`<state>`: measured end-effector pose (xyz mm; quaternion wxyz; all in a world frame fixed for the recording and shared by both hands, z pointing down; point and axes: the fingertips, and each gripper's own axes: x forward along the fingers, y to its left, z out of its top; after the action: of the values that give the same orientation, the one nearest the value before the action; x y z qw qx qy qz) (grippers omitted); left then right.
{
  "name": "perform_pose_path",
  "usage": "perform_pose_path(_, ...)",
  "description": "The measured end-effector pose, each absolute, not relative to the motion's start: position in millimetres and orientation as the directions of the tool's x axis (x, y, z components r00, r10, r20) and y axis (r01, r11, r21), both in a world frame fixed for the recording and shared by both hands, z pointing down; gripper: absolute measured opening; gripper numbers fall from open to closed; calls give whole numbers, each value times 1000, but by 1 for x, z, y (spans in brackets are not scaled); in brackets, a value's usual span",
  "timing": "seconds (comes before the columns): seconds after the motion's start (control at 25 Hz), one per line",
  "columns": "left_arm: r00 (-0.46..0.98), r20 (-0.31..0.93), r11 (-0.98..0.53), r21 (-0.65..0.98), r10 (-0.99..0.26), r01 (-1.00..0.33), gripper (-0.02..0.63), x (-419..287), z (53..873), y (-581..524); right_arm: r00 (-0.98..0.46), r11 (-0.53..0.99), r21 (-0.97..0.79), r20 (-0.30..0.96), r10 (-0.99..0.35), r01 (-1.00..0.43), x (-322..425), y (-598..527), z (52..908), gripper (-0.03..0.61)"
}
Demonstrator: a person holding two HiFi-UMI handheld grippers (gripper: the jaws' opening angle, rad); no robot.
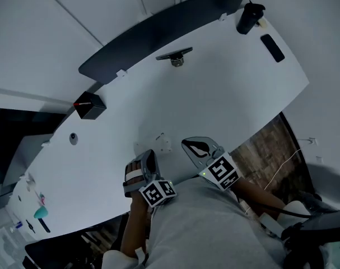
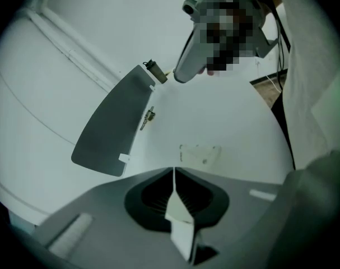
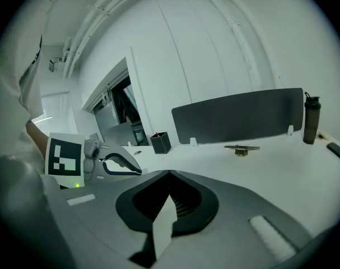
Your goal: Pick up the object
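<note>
Head view: left hand-held gripper point(image 1: 147, 156) and right hand-held gripper point(image 1: 187, 144) (jaws pressed together) tilt down over the table point(image 1: 226, 94).

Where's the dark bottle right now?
Head view, upper right: the dark bottle stands on the white table, at the right end of the dark divider panel, beside a flat black slab.

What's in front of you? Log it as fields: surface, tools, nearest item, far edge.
surface: white table
left tool: shut, empty
right tool: shut, empty
nearest item: pale flat piece, ahead of left tool, untouched
far edge: dark panel, bottle, black box
</note>
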<state>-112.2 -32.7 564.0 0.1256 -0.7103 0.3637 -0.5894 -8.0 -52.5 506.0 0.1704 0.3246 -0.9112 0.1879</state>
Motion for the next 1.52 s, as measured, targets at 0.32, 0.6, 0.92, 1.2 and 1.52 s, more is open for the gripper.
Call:
perform_pose_path(0.32,28,891,-857,-427,-453,-288,319,-107,597,-29,-724,687,-271,424,-543,-674,10,-58,518,2)
perform_pose_path(0.6,-15,915,-898,-398,-403,-186,435,-91,616,-25,-705,652,-293,429,-564,-700,25,-60,525,2)
perform_pose_path(0.92,-92,935,-921,-355,-344,-162,508,-98,645,-38,-696,638,-299,437,-570,-710,35,-65,529,2)
perform_pose_path(1.2,-135,964,-959,-246,-227,-141,499,-111,667,-37,-692,627,-310,445,-568,-715,35,-68,534,2)
perform_pose_path(1.52,-145,970,-965,-217,-196,-148,432,-114,672,-40,-683,616,-311,450,-575,-724,34,-73,534,2)
